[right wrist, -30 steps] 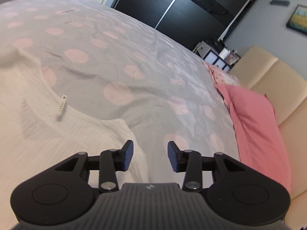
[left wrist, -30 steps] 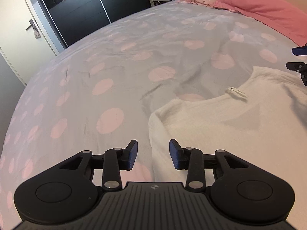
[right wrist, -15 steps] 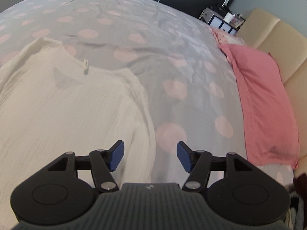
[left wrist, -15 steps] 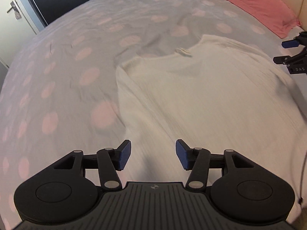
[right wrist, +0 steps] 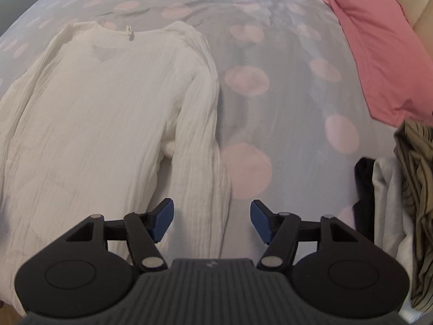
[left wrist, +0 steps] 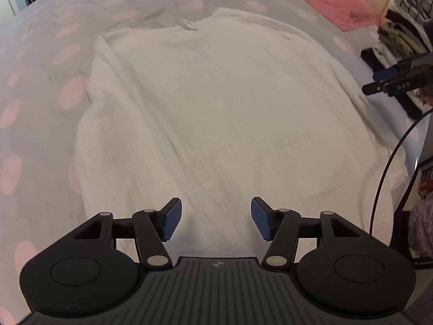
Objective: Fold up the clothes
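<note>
Above the white sweater, left hand-held gripper spread wide, grasping nothing. Right hand-held gripper likewise released, straddling the sleeve's outer edge. Sweater lies flat on the polka-dot bedspread; bare bedspread runs right to the pink pillow and clothes pile.

You see a white top on a grey bed cover with pink dots, a pink pillow, and your black tools' blue pads.
</note>
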The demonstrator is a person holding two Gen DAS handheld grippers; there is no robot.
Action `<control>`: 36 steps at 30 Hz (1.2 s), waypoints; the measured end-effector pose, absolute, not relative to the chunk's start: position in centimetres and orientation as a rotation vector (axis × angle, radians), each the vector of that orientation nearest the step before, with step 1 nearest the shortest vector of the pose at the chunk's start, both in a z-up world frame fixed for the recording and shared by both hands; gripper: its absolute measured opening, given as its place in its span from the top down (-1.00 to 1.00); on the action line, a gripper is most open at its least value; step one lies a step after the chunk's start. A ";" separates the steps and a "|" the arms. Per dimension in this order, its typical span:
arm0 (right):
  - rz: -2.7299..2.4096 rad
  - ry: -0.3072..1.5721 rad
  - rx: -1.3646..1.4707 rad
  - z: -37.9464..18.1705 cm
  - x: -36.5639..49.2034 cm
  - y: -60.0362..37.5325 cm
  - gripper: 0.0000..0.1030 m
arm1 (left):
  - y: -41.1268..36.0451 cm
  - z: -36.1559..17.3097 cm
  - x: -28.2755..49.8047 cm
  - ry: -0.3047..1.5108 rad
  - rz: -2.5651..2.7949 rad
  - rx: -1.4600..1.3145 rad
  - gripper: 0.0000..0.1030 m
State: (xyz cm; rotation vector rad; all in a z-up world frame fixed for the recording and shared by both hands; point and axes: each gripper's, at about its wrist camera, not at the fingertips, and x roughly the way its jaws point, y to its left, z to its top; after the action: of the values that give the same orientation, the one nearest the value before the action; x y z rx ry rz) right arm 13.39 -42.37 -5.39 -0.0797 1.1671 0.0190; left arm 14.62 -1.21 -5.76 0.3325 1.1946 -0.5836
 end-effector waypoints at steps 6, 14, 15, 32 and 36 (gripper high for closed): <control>0.060 1.286 0.037 -8.1 12.2 -42.8 -0.28 | -1.2 -8.5 15.8 1.279 -0.528 0.306 -0.07; -0.063 1.277 -0.019 -7.7 13.1 -44.4 0.86 | 0.0 -10.2 17.6 1.316 -0.479 0.287 0.34; -0.108 1.247 -0.026 -6.9 13.4 -45.1 0.86 | 0.1 -10.2 17.7 1.315 -0.478 0.283 0.43; -0.420 0.998 -0.281 -3.0 14.3 -48.2 0.14 | 5.7 -5.0 20.7 1.291 -0.378 0.046 1.00; -0.386 0.970 -0.269 -3.2 13.9 -46.9 0.08 | 7.6 -4.2 21.5 1.255 -0.326 0.022 1.00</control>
State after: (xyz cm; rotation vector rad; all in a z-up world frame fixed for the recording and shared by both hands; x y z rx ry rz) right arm 13.91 -46.92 -3.25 -0.2687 0.9696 -0.3865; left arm 21.45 7.56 -4.21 0.0224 1.2545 -0.3260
